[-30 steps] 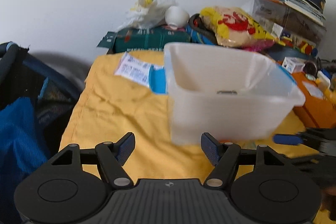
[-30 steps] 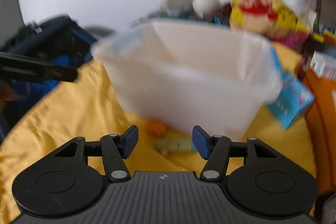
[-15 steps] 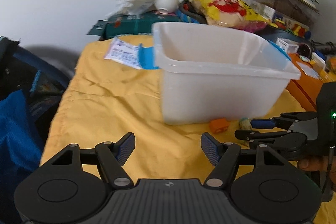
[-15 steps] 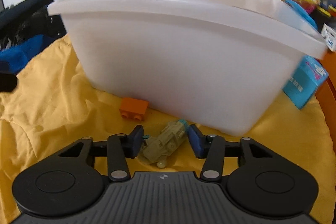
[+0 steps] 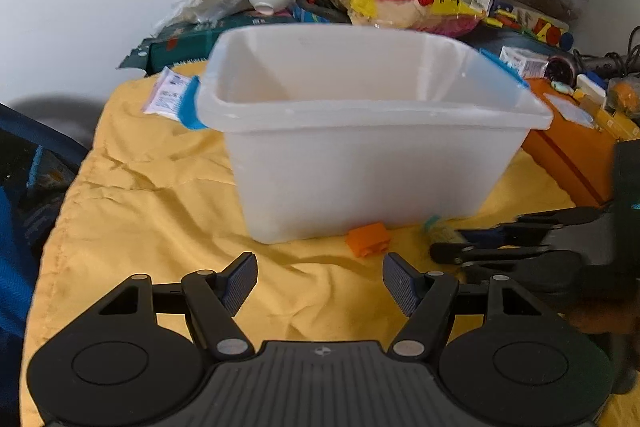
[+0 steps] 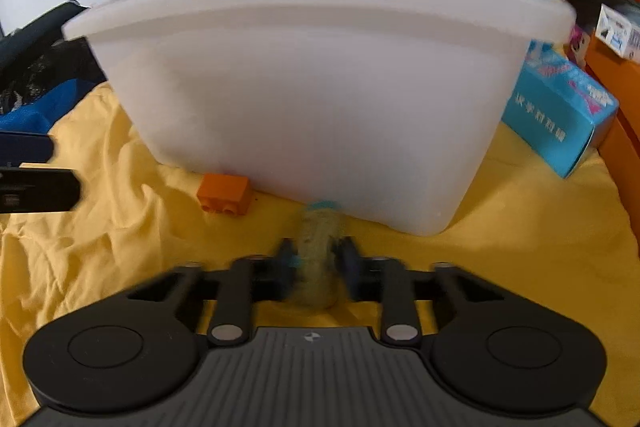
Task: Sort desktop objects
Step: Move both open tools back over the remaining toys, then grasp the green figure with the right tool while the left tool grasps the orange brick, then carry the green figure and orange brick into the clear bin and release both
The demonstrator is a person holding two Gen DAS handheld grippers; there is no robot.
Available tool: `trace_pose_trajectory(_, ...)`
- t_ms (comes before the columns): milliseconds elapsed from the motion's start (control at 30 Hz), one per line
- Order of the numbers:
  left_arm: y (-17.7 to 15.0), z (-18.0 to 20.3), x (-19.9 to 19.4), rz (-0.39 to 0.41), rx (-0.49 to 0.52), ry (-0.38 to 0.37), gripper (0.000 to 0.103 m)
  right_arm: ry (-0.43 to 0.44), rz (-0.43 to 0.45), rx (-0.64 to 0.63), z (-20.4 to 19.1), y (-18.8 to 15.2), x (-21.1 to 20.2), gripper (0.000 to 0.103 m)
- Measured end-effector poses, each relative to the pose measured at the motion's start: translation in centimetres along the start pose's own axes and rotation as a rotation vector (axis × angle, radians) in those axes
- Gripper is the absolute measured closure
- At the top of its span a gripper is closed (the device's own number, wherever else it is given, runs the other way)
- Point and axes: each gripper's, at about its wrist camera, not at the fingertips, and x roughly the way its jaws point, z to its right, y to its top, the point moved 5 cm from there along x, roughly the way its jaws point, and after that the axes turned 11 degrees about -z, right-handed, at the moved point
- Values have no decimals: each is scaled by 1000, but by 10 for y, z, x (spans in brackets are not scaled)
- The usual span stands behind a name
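Right gripper [image 6: 316,259] has just closed, apparently onto the small olive-green toy [image 6: 318,251], loose between its jaws half a second ago; left gripper [image 5: 320,277] gapes empty.

Two wrist fisheyes, both angled down over the yellow cloth [image 5: 168,211].
Left view sits back, facing the white plastic bin [image 5: 360,163]; right view close below its wall. Shared: bin, orange brick [image 6: 224,193].

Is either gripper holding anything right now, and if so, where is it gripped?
The right gripper is shut on the small olive-green toy, pads pressing its two sides mid-body. The left gripper is open, holding nothing.
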Motion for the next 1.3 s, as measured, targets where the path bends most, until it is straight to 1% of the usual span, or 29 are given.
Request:
trace_pose_trajectory(133,4,11,23,-8,-5,-6,31,-12,35,-7,13,-11,-21,78)
trace_pose_trajectory(233,9,24,43,-10,-9,-18,31,-20,61,18,25,-17,-39,78)
trace_pose_trajectory(367,14,39,68,-37,-7,-16,33,-17,74,37,36,-29,-58,78)
trace_pose_trajectory(433,16,43,77,-41,-4,-3,39,-9,74,47,39,-34,-64,78)
trace_pose_trajectory(467,17,44,81,-44,-3,9,51,-8,74,49,41,-33,-63,78)
trace_pose_trajectory(500,17,45,84,-45,-2,13,67,-9,77,49,42,-34,-65,78)
trace_pose_trajectory(633,15,47,84,-25,26,32,66,-1,79,62,45,-39,-70,78)
trace_pose_trajectory(733,13,48,74,-10,47,27,66,7,83,66,45,-37,-72,78)
trace_pose_trajectory(833,11,47,52,23,53,12,66,19,101,67,42,-33,-78,78)
trace_pose_trajectory(1000,12,43,-5,74,59,-39,66,58,166,62,30,-18,-102,78)
trace_pose_trajectory(1133,21,32,-43,113,37,-45,66,86,221,51,20,1,-125,78)
trace_pose_trajectory(1300,47,15,-67,149,24,-23,66,97,276,33,13,31,-148,78)
